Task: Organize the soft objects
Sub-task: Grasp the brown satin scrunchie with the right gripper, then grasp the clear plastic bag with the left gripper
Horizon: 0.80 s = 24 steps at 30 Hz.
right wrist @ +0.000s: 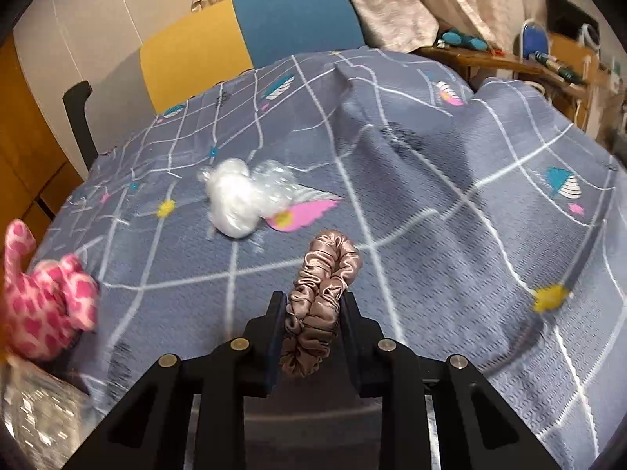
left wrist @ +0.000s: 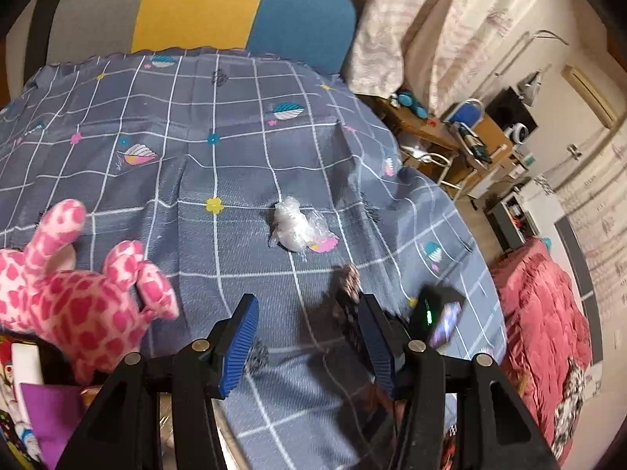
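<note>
My right gripper (right wrist: 313, 301) is shut on a taupe satin scrunchie (right wrist: 321, 305) and holds it above the blue-grey checked cloth (right wrist: 431, 203). My left gripper (left wrist: 309, 313) is open and empty above the cloth (left wrist: 196, 164). A crumpled clear plastic wad (left wrist: 296, 229) lies on the cloth ahead of it, and also shows in the right wrist view (right wrist: 239, 199). A pink spotted plush toy (left wrist: 74, 297) sits at the left, sticking out of a container; it also shows at the left edge of the right wrist view (right wrist: 43, 297). The right gripper with the scrunchie shows blurred in the left wrist view (left wrist: 352, 286).
A yellow and blue chair back (left wrist: 243, 11) stands behind the table. A patterned container (left wrist: 23, 411) with a purple item sits at the lower left. A red blanket (left wrist: 544, 337) and wooden furniture (left wrist: 443, 137) lie to the right.
</note>
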Motion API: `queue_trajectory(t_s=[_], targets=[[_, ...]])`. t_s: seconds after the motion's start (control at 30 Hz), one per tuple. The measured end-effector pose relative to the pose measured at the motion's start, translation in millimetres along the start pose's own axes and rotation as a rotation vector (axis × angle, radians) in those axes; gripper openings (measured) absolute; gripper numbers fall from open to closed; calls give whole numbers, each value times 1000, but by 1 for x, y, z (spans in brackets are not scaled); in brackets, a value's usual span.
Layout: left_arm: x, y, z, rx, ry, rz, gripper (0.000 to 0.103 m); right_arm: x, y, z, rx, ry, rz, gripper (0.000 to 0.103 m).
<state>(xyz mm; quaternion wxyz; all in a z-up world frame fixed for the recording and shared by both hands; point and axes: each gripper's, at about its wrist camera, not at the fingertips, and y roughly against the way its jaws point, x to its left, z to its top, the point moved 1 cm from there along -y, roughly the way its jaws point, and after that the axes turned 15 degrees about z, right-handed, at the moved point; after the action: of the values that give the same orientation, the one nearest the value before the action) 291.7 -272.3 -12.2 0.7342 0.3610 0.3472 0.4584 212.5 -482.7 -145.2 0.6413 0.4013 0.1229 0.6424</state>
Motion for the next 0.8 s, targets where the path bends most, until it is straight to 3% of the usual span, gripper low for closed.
queue_trajectory(t_s=[0.13, 0.3, 0.43, 0.8], targets=[[-14, -28, 14, 31, 28, 41, 56, -4, 0, -7, -27, 10, -5, 28], [-21, -73, 29, 128, 107, 74, 59, 4, -3, -11, -27, 60, -25, 28], [-31, -108, 42, 136, 147, 81, 60, 6, -1, -15, -36, 79, -25, 28], [-47, -205, 69, 173, 100, 129, 60, 2, -2, -17, -56, 61, -16, 28]])
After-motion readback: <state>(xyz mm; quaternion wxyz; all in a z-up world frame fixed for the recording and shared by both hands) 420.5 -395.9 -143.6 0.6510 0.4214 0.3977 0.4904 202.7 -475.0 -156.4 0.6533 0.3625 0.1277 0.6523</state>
